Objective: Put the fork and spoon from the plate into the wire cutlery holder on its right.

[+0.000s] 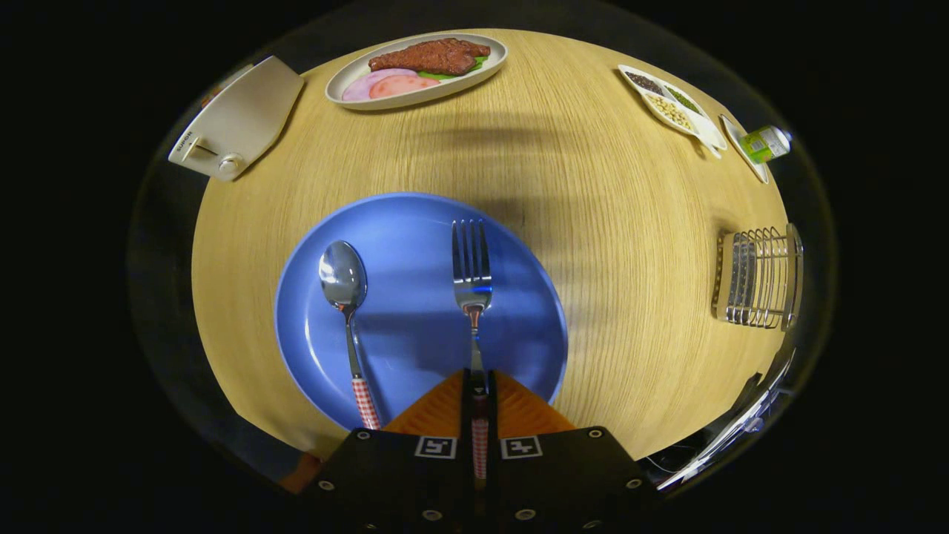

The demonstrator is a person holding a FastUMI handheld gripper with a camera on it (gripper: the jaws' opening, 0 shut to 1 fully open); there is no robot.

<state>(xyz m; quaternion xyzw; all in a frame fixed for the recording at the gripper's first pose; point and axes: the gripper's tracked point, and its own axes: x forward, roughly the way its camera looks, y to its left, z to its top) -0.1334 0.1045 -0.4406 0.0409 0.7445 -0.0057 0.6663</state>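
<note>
Gripper (478, 386): fingers drawn together on the fork's handle, one on each side, pressing it between them.
Fork (471, 271): steel tines and neck, checked red-and-white handle; lies over the right half of the plate, tines pointing away from the fingers, handle running back between them.
Spoon (347, 311): steel bowl, same checked handle; lies on the left half of the plate, roughly parallel to the fork and apart from it, handle end reaching the plate's near rim just left of the fingers.
Plate (404, 222): round, blue, directly ahead of the fingers on the tabletop.
Wire cutlery holder (760, 278): metal wire basket, standing well to the right of the plate, near the tabletop's edge.
Tabletop (593, 185): round, pale wood grain.
Oval dish (348, 93): beyond the plate at the far side, carrying model meat slices and a green leaf.
Divided dish (708, 130): far right, small compartments of grains or beans.
Small bottle (767, 142): green label, just right of the divided dish.
White appliance (237, 119): far left edge, with a knob.
</note>
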